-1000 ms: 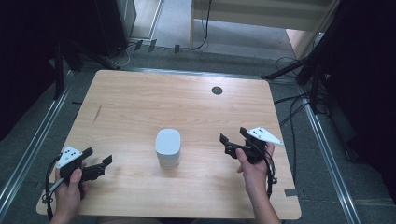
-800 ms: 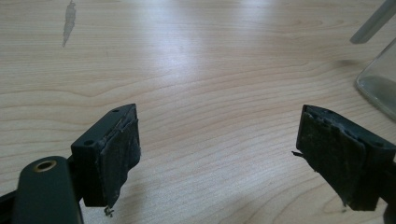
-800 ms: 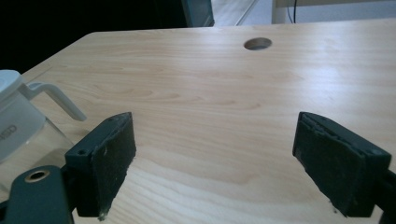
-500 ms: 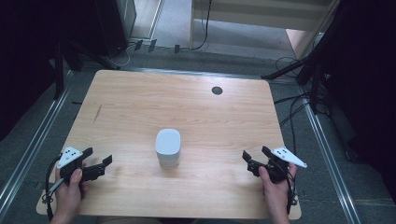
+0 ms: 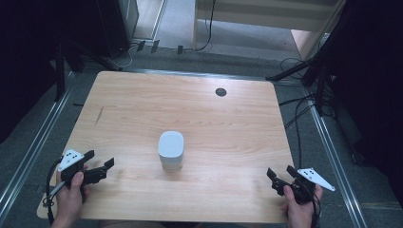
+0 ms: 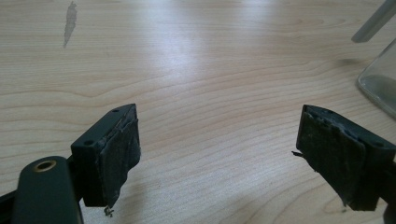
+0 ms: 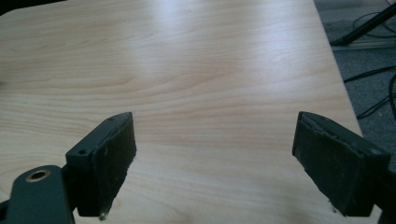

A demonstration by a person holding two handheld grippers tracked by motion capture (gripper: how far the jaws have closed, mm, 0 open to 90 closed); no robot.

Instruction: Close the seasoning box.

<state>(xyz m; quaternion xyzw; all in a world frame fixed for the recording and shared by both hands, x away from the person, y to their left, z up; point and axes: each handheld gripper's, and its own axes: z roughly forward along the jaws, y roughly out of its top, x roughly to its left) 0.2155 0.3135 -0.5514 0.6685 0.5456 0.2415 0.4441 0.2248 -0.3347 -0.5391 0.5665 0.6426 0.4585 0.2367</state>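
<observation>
the wooden table [image 5: 142, 104] is bare but for a white-lidded jar [image 5: 170, 150] standing upright at its middle. looks like nothing's begun; next, one hand must reach in for it. left gripper [image 5: 97, 167] and right gripper [image 5: 280, 174] sit at the near corners, jaws spread wide, holding nothing.

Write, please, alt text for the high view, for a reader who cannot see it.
A white-lidded container stands upright at the middle of a light wooden table. At the near edge, two hands each hold open black tongs, the left tongs and the right tongs, both apart from the container.
</observation>
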